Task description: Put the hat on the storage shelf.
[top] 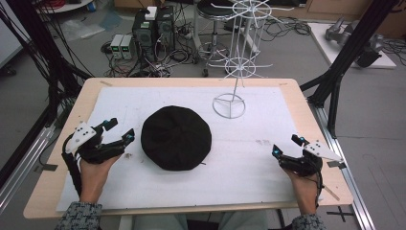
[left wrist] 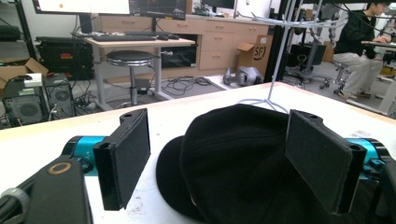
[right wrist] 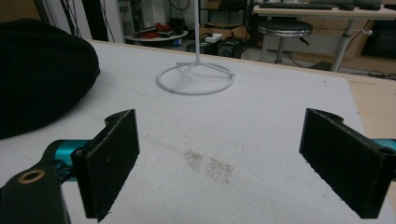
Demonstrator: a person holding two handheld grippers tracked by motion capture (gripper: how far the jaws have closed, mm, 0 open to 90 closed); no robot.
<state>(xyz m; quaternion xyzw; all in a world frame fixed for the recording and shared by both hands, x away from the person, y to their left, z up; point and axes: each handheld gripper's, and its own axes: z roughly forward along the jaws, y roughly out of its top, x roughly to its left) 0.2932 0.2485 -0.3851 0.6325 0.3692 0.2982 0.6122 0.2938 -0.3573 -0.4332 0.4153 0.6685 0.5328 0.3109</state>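
both hands rested at the near table edge, where the left gripper [top: 119, 130] stood with jaws spread just beside the black hat [top: 176, 137] lying flat mid-table, nothing held, while the right gripper [top: 287, 145] sat well apart, jaws likewise spread, near the white wire stand [top: 229, 105].

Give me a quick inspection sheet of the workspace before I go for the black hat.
Surface: wooden table under a white sheet, with a small speckled smudge.
Job's things: black hat flat at centre; white wire stand behind it, apart.
Clutter: nothing seen on the sheet.
Grippers: left gripper open beside the hat, not touching; right gripper open over bare sheet.
Cables: one trails from each gripper.
Surroundings: stool, computer towers, floor cables.
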